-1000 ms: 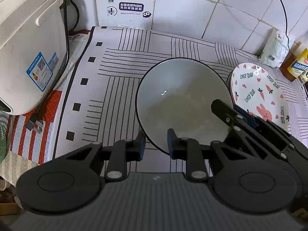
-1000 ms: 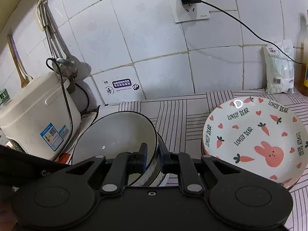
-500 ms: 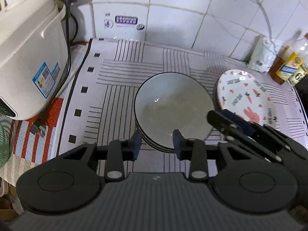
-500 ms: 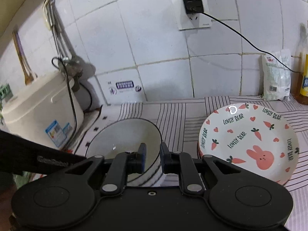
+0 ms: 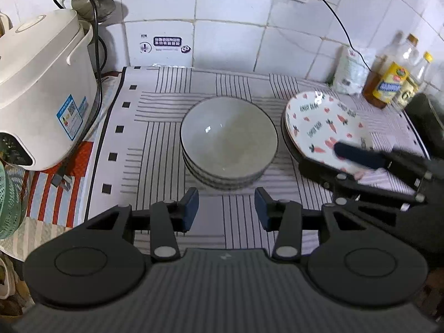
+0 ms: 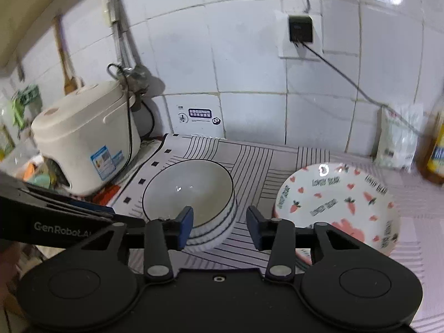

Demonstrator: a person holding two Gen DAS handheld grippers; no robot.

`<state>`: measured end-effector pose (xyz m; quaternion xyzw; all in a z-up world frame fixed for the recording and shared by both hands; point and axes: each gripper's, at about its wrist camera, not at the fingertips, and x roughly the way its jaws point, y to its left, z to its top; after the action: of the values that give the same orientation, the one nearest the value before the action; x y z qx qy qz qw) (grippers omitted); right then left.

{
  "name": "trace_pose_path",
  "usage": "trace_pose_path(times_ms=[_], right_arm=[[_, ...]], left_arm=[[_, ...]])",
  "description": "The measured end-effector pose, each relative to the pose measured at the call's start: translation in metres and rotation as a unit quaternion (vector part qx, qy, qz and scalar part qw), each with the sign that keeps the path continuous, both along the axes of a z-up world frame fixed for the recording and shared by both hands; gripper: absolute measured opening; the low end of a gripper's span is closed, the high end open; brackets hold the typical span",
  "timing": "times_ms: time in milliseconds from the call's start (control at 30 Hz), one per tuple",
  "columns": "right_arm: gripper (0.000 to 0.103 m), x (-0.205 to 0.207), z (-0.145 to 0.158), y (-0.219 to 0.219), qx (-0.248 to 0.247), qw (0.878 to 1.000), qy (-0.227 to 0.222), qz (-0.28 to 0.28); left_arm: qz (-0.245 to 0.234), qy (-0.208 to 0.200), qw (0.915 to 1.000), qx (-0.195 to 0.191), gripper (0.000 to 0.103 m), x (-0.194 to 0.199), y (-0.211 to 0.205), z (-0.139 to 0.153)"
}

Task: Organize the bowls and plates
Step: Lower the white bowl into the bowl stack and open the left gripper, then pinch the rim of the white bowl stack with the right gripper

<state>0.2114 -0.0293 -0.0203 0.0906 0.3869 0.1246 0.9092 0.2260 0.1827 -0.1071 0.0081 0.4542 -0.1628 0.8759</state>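
"LOVELY BEAR" is printed all over the bunny plate (image 6: 337, 194); "GenRobot.AI" runs along the side of the left tongs (image 6: 66, 226); rice cooker sticker (image 6: 102, 162) and wall sticker (image 6: 198, 113) are too small to read

A white rice cooker (image 5: 41, 91) stands at the far left of the worktop, a blue label on its side and a black cord (image 5: 95, 55) running up its right side. A metal ladle (image 5: 93, 0) hangs on the tiled wall (image 5: 227, 27) above it. A striped mat (image 5: 155, 127) covers the worktop, with a red-striped cloth (image 5: 55, 191) showing at its left edge. A sticker (image 5: 166, 45) sits low on the wall behind the mat. High on the right, a charger is plugged into a socket (image 6: 301, 32), its cable trailing down rightward. A white packet (image 5: 349, 75) leans in the far right corner, just beside several oil bottles (image 5: 388, 83). A green basket (image 5: 9, 202) shows at the left edge.
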Motion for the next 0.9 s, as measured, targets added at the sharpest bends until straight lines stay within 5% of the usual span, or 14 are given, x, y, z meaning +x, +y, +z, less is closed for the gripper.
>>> trace_pose_path(times_ms=[167, 400, 500, 600, 900], right_arm=[[0.063, -0.010, 0.006, -0.006, -0.048, 0.998, -0.019, 0.046], [0.071, -0.021, -0.011, -0.016, -0.044, 0.995, -0.039, 0.080], [0.076, -0.021, -0.022, -0.017, -0.037, 0.994, -0.045, 0.087], [0.096, -0.019, -0.032, -0.016, -0.047, 0.992, -0.058, 0.100], [0.096, -0.009, -0.056, -0.011, -0.019, 0.987, -0.056, 0.152]], left_arm=[[-0.009, -0.006, 0.9999, 0.010, 0.047, -0.011, 0.000, -0.003], [-0.003, -0.006, 1.0000, 0.000, 0.052, -0.013, 0.005, -0.020], [0.004, -0.015, 0.9999, -0.006, 0.064, -0.014, 0.006, -0.027], [0.007, -0.023, 0.9997, 0.002, 0.068, -0.014, 0.004, -0.033], [0.018, -0.034, 0.9992, -0.007, 0.090, -0.004, 0.008, -0.048]])
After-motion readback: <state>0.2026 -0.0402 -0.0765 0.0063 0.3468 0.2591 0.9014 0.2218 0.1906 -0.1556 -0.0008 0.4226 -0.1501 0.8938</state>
